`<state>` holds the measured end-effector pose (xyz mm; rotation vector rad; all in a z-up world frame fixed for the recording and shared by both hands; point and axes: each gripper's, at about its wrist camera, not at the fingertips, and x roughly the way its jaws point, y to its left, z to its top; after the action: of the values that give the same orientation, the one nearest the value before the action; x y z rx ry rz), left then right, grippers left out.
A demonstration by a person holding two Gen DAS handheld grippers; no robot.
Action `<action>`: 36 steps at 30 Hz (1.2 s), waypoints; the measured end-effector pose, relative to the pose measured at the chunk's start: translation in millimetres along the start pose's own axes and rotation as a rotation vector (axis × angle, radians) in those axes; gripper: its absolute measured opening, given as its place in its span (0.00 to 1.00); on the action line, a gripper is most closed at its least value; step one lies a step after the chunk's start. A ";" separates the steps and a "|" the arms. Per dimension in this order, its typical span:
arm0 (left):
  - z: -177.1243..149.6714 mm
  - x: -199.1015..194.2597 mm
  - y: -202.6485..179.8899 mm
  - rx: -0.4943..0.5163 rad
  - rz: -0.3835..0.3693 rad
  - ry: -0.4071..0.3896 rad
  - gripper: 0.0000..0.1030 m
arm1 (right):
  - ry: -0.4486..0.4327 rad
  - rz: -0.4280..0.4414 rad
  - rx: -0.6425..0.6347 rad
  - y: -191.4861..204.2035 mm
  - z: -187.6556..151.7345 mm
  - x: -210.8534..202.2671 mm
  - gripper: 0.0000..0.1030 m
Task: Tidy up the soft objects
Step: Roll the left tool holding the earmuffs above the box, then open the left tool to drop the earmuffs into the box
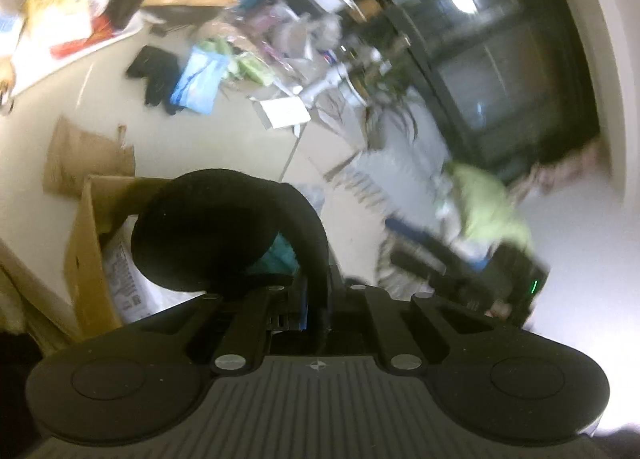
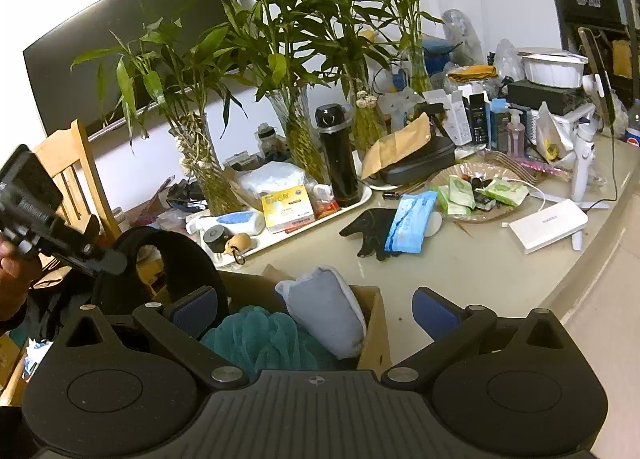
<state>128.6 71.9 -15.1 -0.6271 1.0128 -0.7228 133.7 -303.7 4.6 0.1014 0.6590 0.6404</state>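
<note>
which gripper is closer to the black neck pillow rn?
Left. The left gripper is shut on the black neck pillow, holding it over the cardboard box. The right gripper is open beside it, above the box, not touching it.

My right gripper point(image 2: 316, 311) is matte black, with a ribbed grey deck, a small compass mark, two round caps, silver screws and blue pads point(image 2: 434, 313). My left gripper point(image 1: 316, 299) looks the same.

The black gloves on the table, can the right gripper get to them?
Probably yes. The right gripper is open and empty, and the black gloves lie uncovered on top, just past the cardboard box.
</note>
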 end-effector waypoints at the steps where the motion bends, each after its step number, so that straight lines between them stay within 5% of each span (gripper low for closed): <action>1: -2.4 0.6 -3.6 0.022 -0.005 0.010 0.09 | 0.001 -0.001 0.001 -0.1 0.3 0.6 1.00; 12: -33.0 -11.1 -89.8 0.591 0.196 -0.047 0.08 | 0.001 0.005 -0.006 3.4 1.3 2.7 1.00; 18: -67.4 20.4 -94.4 0.874 0.350 -0.004 0.09 | 0.000 0.010 -0.005 5.2 1.2 3.1 1.00; 22: -83.2 30.7 -84.0 0.881 0.358 0.066 0.23 | -0.003 0.012 -0.005 5.7 1.2 1.9 1.00; 24: -84.2 22.3 -85.3 0.862 0.361 0.038 0.56 | -0.001 0.010 -0.006 5.2 1.0 1.0 1.00; 26: -82.6 9.5 -88.8 0.849 0.364 -0.029 0.65 | 0.001 0.005 -0.005 3.2 0.7 -0.5 1.00; 30: -73.5 -12.8 -88.7 0.791 0.373 -0.119 0.67 | 0.005 -0.004 0.001 -4.1 1.7 -2.0 1.00; 36: -51.9 -24.8 -66.3 0.671 0.516 -0.192 0.67 | 0.033 -0.026 -0.003 -16.9 5.0 5.6 1.00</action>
<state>57.0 43.8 27.1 0.1505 0.6499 -0.4836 148.9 -313.5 0.7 0.0798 0.6897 0.6195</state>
